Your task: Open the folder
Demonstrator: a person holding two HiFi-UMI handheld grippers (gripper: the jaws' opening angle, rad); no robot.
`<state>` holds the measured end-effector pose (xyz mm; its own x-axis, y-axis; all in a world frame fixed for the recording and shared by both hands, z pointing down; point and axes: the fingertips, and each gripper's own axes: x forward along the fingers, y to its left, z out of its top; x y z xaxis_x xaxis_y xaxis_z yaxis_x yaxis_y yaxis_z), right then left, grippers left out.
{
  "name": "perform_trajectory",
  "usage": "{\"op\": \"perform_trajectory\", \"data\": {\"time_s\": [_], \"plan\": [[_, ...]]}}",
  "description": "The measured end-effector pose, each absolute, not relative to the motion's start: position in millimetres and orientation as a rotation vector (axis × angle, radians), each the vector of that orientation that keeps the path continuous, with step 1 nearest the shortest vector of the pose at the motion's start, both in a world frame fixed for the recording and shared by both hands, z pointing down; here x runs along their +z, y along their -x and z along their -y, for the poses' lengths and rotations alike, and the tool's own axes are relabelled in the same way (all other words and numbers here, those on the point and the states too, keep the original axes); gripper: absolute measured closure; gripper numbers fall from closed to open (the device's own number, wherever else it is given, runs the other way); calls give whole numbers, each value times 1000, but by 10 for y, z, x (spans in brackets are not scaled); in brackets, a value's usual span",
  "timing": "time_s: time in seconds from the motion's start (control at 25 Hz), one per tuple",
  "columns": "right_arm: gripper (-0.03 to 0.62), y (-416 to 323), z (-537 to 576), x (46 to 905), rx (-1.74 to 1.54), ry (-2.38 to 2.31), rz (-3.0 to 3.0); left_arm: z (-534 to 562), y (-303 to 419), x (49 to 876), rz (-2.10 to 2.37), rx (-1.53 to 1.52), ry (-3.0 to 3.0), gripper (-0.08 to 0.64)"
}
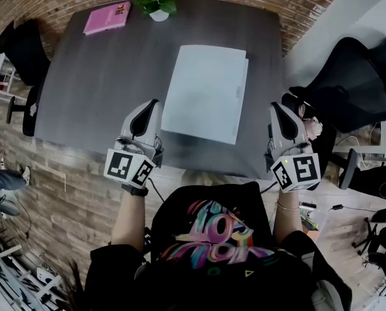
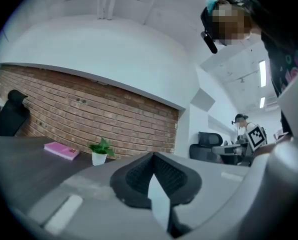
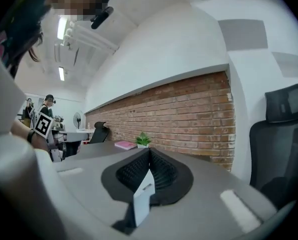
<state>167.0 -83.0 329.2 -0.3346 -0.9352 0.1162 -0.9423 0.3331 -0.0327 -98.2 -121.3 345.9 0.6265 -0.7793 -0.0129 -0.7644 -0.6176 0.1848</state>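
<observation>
Grey woodgrain table (image 1: 96,89) bears a flat white folder (image 1: 206,92) — left gripper (image 1: 153,105) and right gripper (image 1: 277,109) both pinched together, empty.

Even indoor light — heavy fisheye distortion

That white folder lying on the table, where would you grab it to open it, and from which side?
Probably the top cover along the right edge of the folder, where a second layer peeks out, hinting at the open side. It lies flat and closed, so the fingers should slide in low from the right, under the cover alone. The right gripper, shut now, is nearest.
</observation>
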Motion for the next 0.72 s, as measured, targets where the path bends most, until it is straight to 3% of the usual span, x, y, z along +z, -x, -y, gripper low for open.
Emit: {"op": "perform_trajectory", "data": {"time_s": [0.4, 0.72], "plan": [[594, -1730, 695, 3023, 13, -1825, 2501, 1128, 223, 3417, 1123, -13, -2855, 560], [594, -1758, 664, 3023, 8, -1844, 2500, 1110, 72, 3403, 1096, -1, -2887, 560]]}}
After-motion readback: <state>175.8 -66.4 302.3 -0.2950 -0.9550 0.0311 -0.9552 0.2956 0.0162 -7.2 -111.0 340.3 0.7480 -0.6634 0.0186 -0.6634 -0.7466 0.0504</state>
